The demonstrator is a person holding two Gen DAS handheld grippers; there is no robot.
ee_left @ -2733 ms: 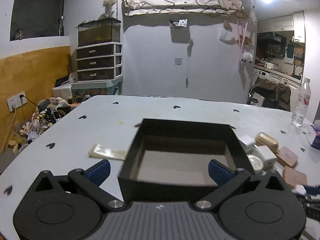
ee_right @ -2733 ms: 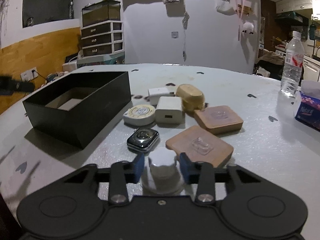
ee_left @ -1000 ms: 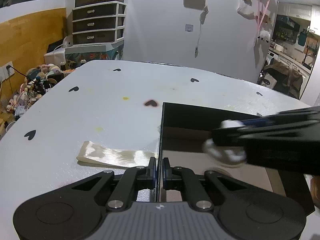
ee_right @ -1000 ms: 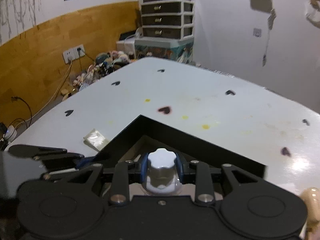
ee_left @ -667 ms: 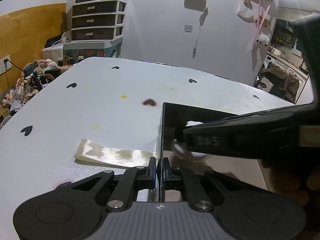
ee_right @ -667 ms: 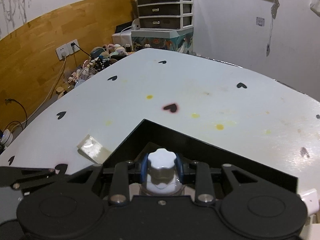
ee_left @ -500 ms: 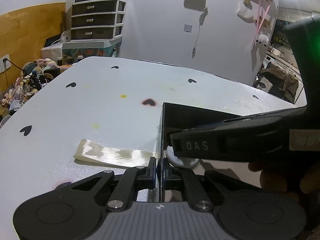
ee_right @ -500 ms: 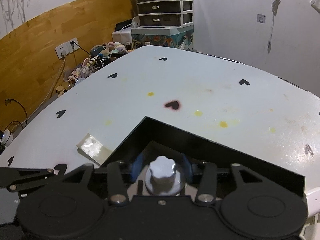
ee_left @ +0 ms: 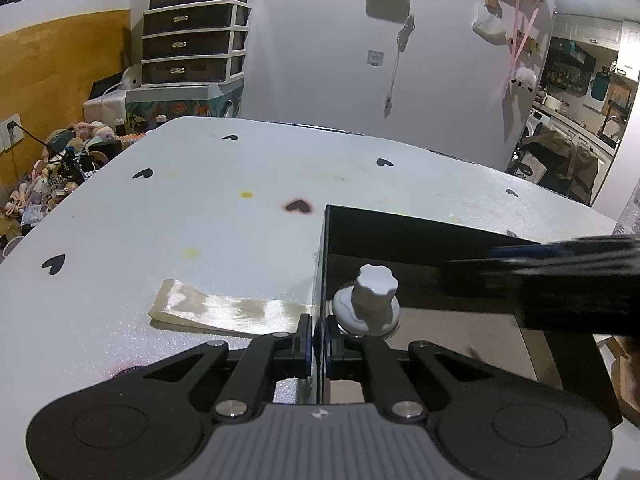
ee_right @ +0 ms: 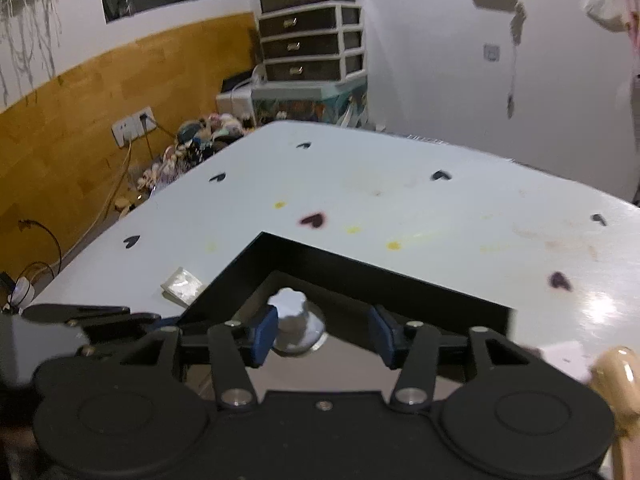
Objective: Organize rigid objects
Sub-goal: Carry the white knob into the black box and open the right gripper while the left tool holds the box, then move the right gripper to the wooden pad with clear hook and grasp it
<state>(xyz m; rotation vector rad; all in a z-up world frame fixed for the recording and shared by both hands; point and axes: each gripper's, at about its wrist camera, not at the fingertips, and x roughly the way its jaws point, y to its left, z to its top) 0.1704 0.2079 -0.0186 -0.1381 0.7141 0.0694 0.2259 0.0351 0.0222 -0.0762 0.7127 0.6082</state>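
Black cardboard is what your left gripper (ee_left: 319,338) is clamped on: its jaws are pressed together on the side wall of the open box (ee_left: 420,236), one pad outside and one inside, which looks meant to keep the light box from sliding on the tabletop (ee_left: 200,216) while things go into it. Your right gripper (ee_right: 323,334) hangs over the box's corner with its jaws apart, and they have just been opening; the white knob-topped cap (ee_right: 294,326) stands upright on the box floor between them, close against the left pad but no longer pinched, so it reads as released. From the left gripper's view the same cap (ee_left: 370,300) sits just ahead and to the right of the clamped jaws, tucked into the near corner by the wall, which leaves the rest of the floor free for the other pieces. A glossy strip of tape (ee_left: 228,310) lies flat on the tabletop just left of those jaws, outside the box. You would do well to lift the right jaws clear before swinging away, since the left pad is near enough to tip the cap.
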